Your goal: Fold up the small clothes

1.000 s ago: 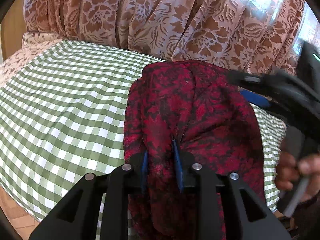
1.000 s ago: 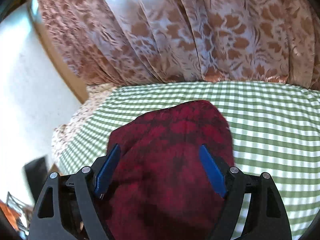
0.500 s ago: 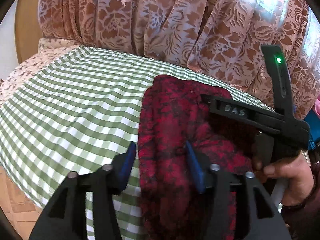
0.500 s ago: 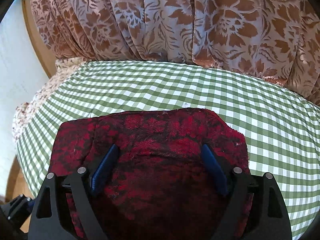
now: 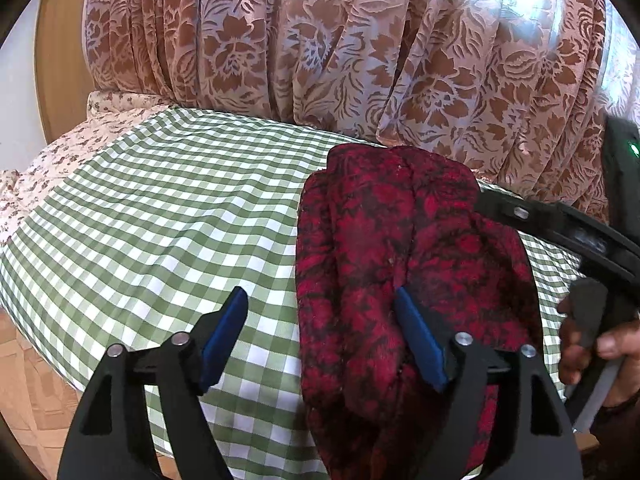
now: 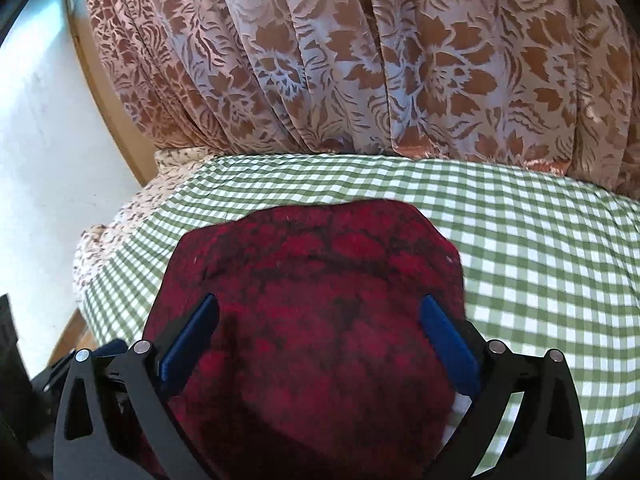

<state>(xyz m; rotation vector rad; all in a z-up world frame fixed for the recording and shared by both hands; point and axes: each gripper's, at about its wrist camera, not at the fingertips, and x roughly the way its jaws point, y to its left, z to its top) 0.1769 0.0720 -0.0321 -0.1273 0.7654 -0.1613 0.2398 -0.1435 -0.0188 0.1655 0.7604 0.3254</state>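
Note:
A dark red patterned cloth (image 5: 400, 260) lies bunched in folds on the green checked bed cover (image 5: 160, 220). My left gripper (image 5: 320, 332) hovers at the cloth's near left edge. Its jaws are opening: the cloth's left edge lies between them, the right pad (image 5: 420, 340) is against the fabric, and the left pad is over bare cover, so nothing is pinched. In the right wrist view the same cloth (image 6: 320, 288) fills the space under my right gripper (image 6: 316, 336), whose jaws are opening wide without pinching it. A hand (image 5: 592, 348) holds that right gripper (image 5: 560, 232) at the cloth's right side.
A brown floral curtain (image 5: 320, 40) hangs right behind the bed. A small-flowered sheet (image 5: 60, 152) shows at the bed's left end, beside a wooden frame and a white wall (image 6: 40, 120). Parquet floor (image 5: 24, 380) lies below the bed's near left edge.
My left gripper was shut on a pinch of the red cloth, then let go and spread wide. The right jaws widened a little, and the cloth settled lower on the cover.

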